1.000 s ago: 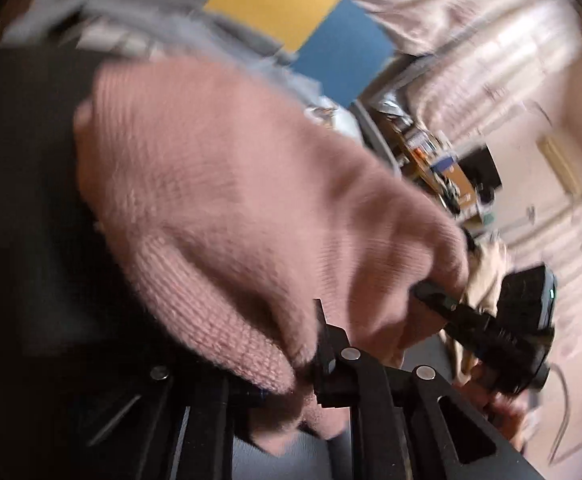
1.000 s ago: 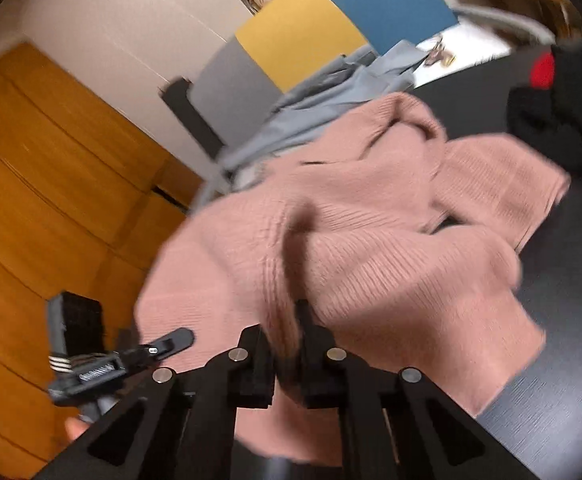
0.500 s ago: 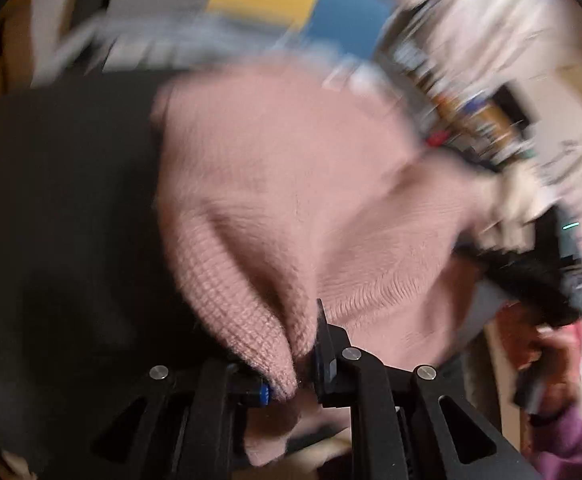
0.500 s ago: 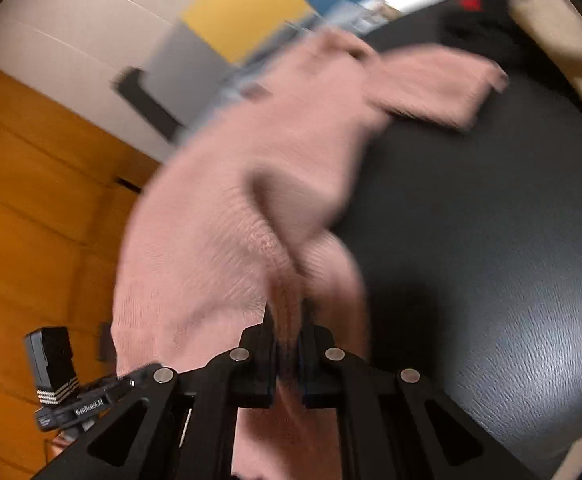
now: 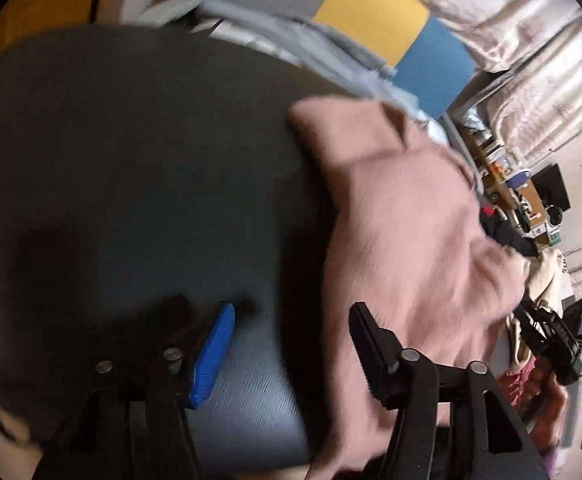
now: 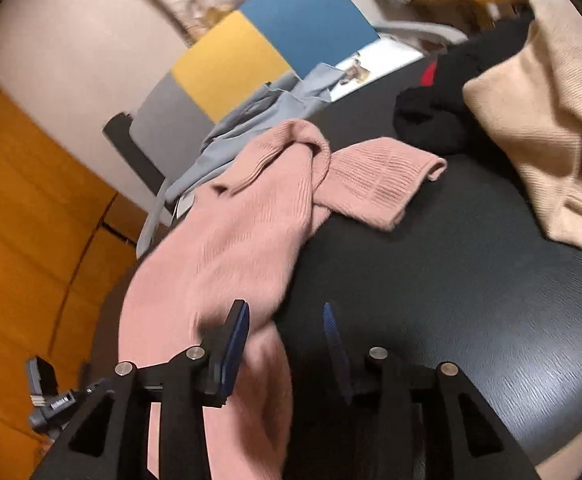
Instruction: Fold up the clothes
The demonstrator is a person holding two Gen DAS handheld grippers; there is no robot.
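Observation:
A pink knit sweater lies spread across the dark round table, its collar toward the far edge and its hem hanging over the near edge. In the right wrist view the same sweater runs from the collar down to my fingers, with one sleeve lying out to the right. My left gripper is open, its right finger over the sweater's edge and nothing held. The right gripper is open too, with loose sweater cloth lying between and below its fingers.
A beige knit garment and a black garment are piled at the table's right side. Light blue clothing drapes over a grey, yellow and blue chair back behind the table. The other gripper is seen past the table's right edge.
Both grippers held the sweater lifted, swung it down onto the table, then opened and let it go. It now lies flat.

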